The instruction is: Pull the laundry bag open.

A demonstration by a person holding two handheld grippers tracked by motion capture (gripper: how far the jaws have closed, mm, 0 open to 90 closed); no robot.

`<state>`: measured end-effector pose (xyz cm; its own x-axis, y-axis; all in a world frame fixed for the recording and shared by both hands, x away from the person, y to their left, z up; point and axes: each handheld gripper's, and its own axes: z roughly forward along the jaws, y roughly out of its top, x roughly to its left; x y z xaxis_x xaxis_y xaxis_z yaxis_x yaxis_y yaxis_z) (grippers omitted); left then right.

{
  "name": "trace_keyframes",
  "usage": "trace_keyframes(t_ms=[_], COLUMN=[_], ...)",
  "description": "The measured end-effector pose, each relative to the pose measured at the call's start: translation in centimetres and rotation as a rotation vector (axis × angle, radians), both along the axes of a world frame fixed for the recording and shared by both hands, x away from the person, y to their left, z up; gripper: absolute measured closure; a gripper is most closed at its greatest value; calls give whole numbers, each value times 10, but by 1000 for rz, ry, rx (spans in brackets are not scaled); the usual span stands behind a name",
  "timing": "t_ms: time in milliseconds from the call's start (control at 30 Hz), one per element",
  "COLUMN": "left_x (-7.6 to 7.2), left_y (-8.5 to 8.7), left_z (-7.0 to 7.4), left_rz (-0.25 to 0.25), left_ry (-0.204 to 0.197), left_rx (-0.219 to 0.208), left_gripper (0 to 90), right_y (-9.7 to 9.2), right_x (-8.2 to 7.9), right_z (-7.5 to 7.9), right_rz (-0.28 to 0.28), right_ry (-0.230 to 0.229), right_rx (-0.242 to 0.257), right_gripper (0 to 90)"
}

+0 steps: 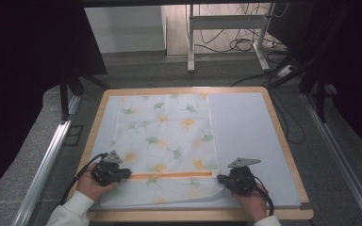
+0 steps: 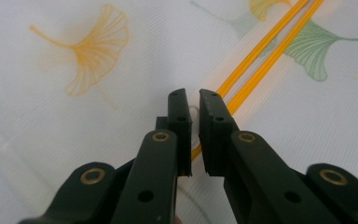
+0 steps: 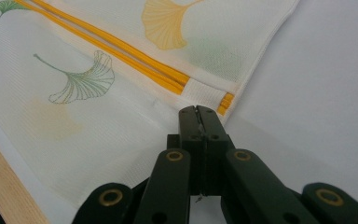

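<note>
Jaws of the left gripper [image 2: 193, 100] stand a little apart, with a narrow gap between the pads; a small pale ring, seemingly a zipper pull, sits in that gap at the end of the orange zipper [image 2: 261, 46], though whether the pads actually press on it cannot be told. In the high view this left gripper [image 1: 122, 174] lies at the left end of the zipper line, near the front left corner of the table [image 1: 273, 113], held in the person's left hand [image 1: 92, 186].

The right gripper [image 3: 198, 112] has its jaws pressed together, their tips at the edge of the mesh bag [image 3: 98, 116] just below the white tab where the zipper [image 3: 121, 51] ends; whether a bit of fabric is caught between them cannot be told. From above, the right gripper [image 1: 224, 179] sits at the zipper's right end, toward the front edge, in the right hand [image 1: 252, 200].

The bag [image 1: 165, 136], white with green and yellow ginkgo leaves, lies flat on a pale sheet [image 1: 245, 136] that covers the wooden table, left of centre. The zipper [image 1: 169, 175] looks shut along its length; what is inside cannot be seen.
</note>
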<state>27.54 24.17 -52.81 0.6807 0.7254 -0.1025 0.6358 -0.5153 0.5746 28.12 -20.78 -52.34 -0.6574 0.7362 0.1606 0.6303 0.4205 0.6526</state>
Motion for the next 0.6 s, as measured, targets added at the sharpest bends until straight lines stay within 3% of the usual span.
trace_keyframes(t_ms=[600], left_x=[-7], left_y=[26], left_z=[-1], left_rz=[61], left_ry=[-6], left_rx=[0], left_gripper=[844], right_y=[0], right_x=[0], right_z=[0], right_rz=[-2], right_ry=[0], right_rx=[0], right_gripper=[894])
